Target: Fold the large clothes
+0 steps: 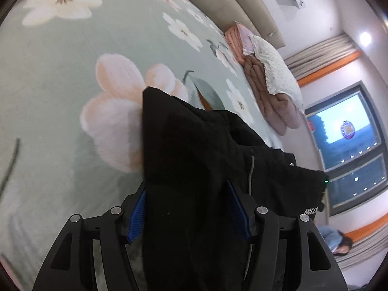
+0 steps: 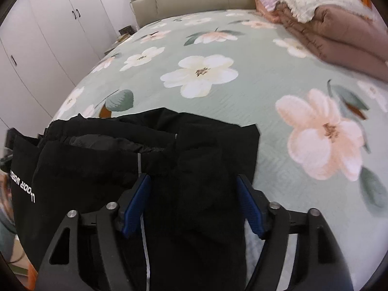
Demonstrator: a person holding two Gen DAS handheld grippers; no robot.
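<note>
Your black garment is bunched, so its long axis can't be told; its waistband opening faces the headboard in the right view. Folded quilts sit well apart on the bedspread. Cloth fills both your left gripper and right gripper, each clamped on it.

Black garment w/ white lettering — bunched, lifted above floral bedspread.
</note>
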